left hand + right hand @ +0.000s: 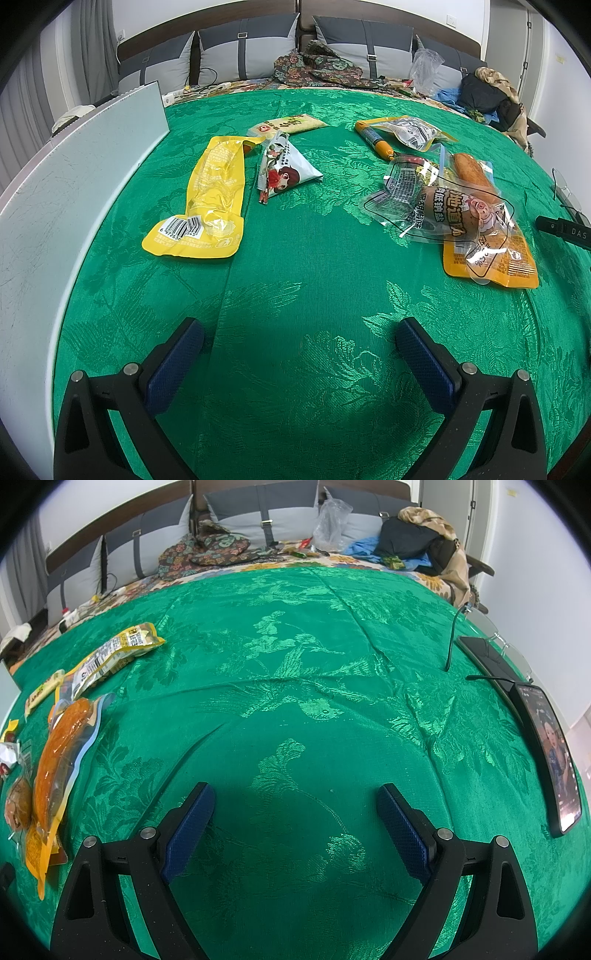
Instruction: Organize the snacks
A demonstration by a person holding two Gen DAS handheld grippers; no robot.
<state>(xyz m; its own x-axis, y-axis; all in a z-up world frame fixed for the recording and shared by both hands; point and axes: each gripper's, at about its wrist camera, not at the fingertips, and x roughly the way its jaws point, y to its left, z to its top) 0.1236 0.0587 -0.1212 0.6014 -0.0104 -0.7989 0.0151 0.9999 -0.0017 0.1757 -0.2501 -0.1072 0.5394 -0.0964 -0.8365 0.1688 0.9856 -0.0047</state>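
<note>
Both tools are spread wide with nothing between the blue pads. The left tool (pixel 299 350) hovers low over the green cloth (pixel 295 266), pointing toward 12 o'clock, and the right tool (pixel 295 819) sits the same way over a bare stretch of that cloth.

From the left tool, the snacks split into two bunches. Around 11 o'clock there's a long yellow pouch (pixel 207 199) lying flat with the barcode end nearest, a little triangular cartoon packet (pixel 284 168) just beside it, and a pale flat packet (pixel 288 124) behind. Around 1 o'clock is a heap: a clear sausage bag (pixel 454 210) on top of an orange packet (pixel 495 262), a bread-like stick pack (pixel 472 171), an orange sausage stick (pixel 376 140) and a clear printed pouch (pixel 413 131). They overlap, so I can't tell exactly where each one ends.

A white board (pixel 74 177) stands along 9 o'clock, cut off by the frame.

In the right wrist view the heap is squashed against the 9 o'clock edge, mostly cropped. A phone (pixel 554 757) lies at 3 o'clock, screen lit but too warped to read.
</note>
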